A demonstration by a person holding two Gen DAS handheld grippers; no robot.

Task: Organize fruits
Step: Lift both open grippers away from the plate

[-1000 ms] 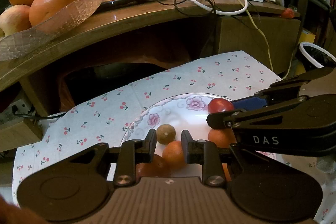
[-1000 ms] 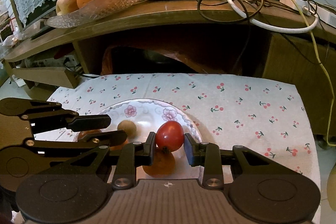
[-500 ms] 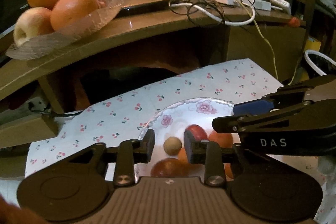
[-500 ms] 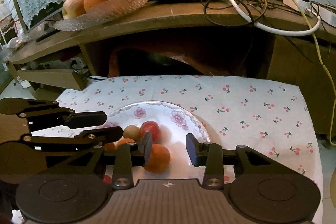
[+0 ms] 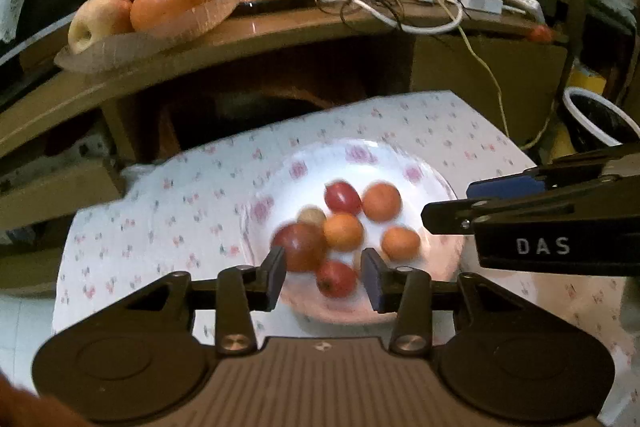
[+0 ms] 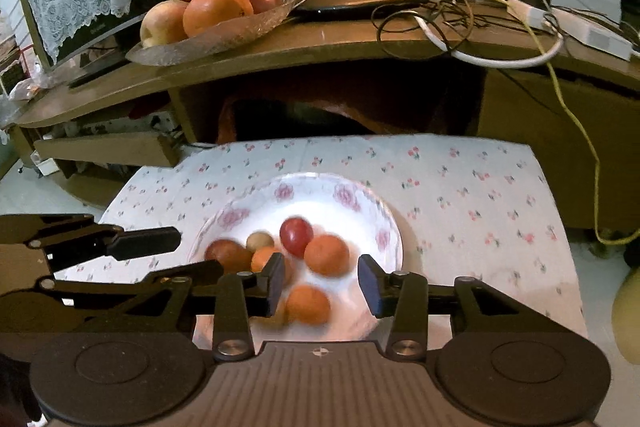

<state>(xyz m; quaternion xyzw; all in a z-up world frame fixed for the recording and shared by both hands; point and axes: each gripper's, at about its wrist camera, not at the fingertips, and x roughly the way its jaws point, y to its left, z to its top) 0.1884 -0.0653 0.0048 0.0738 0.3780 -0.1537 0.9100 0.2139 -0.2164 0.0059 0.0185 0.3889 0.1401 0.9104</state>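
A white flowered plate (image 5: 400,163) (image 6: 320,187) on the cherry-print cloth holds several small fruits: oranges (image 5: 381,201) (image 6: 327,254), a red tomato (image 5: 341,197) (image 6: 296,231), a dark red fruit (image 5: 299,246), a small tan one (image 6: 259,241). My left gripper (image 5: 324,277) is open and empty, above the plate's near side. My right gripper (image 6: 320,283) is open and empty above the plate; it also shows at the right of the left wrist view (image 5: 452,205).
A glass dish (image 6: 224,35) with large oranges and apples sits on the curved wooden shelf (image 6: 360,47) behind, beside tangled cables (image 6: 460,15) and a dark device. A dark opening lies under the shelf. A white-rimmed bin (image 5: 600,123) stands at right.
The right gripper opened and let the red tomato go onto the plate. Both grippers pulled back and up from the plate; the left one opened wider.
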